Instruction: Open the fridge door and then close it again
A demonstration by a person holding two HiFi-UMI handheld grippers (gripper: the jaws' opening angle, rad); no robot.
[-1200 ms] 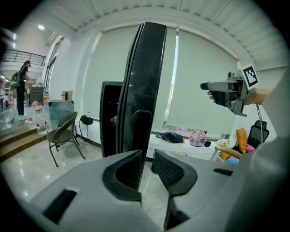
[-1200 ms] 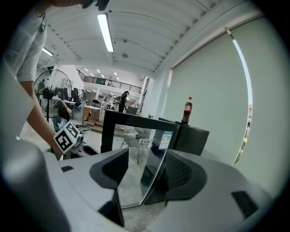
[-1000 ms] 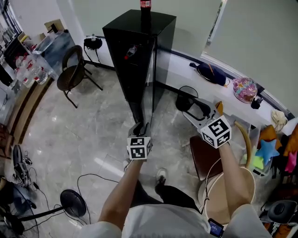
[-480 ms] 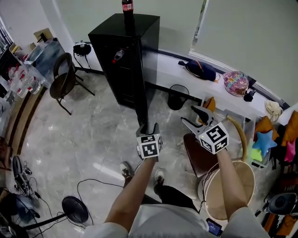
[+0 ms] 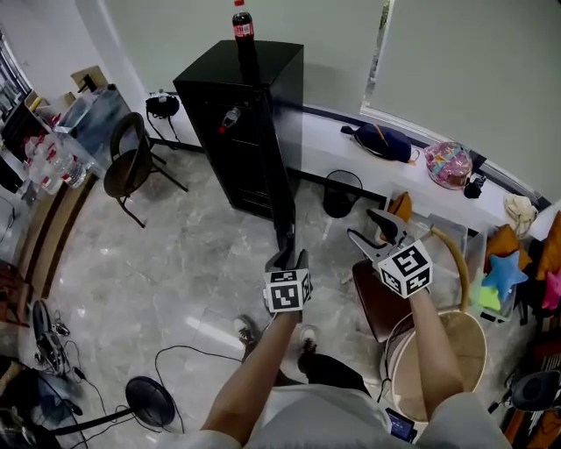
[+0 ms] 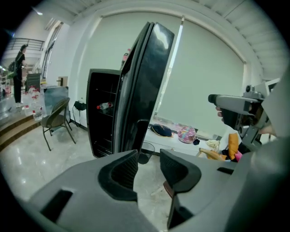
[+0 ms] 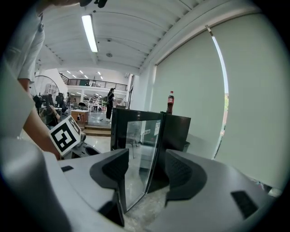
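Note:
The black fridge [image 5: 237,114] stands against the far wall with a cola bottle [image 5: 243,22] on top. Its glass door [image 5: 282,197] is swung open, edge-on to me. In the left gripper view the door [image 6: 140,90] rises ahead of the jaws, and the open shelves [image 6: 102,113] show beside it. My left gripper [image 5: 289,259] hangs just short of the door's edge, its jaws opening, with only floor showing between them [image 6: 148,158]. My right gripper [image 5: 364,225] is open off to the right, facing the door's glass [image 7: 140,158].
A folding chair [image 5: 131,162] stands left of the fridge and a black bin [image 5: 340,193] to its right. A white ledge [image 5: 351,162] holds a bag and clutter. A brown stool [image 5: 381,298] and a round basket [image 5: 438,359] sit under my right arm. A fan [image 5: 151,402] and cables lie at lower left.
The left gripper's jaws have spread apart and drawn back from the door's edge. The right gripper has shifted slightly. The door stays open.

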